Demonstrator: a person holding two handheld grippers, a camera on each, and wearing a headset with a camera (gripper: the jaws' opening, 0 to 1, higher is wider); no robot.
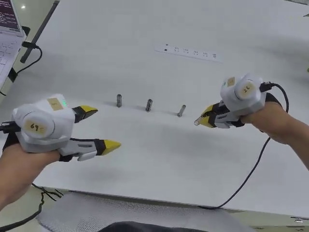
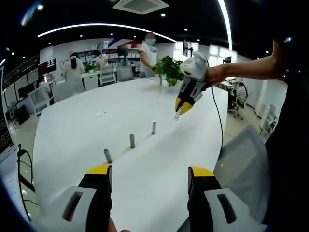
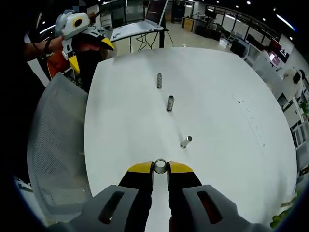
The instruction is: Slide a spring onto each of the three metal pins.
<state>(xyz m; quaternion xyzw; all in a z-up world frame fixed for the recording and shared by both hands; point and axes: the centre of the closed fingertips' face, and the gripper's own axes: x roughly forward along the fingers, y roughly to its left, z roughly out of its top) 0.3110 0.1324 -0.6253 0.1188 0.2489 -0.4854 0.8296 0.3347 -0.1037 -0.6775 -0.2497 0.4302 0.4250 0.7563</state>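
1. Spring [image 3: 160, 166] is pinched between the yellow-tipped jaws of the right gripper [image 1: 205, 119], held in the air just right of the bare pin [image 1: 181, 110].
2. Three metal pins stand in a row on the white table [image 1: 145, 164]; the left pin [image 1: 119, 100] and the middle pin [image 1: 148, 105] each carry a coil already.
3. Near the table's front edge, the left gripper [image 1: 102, 127] hovers with its jaws spread wide.
4. A power strip [image 1: 189, 52] lies farther back.
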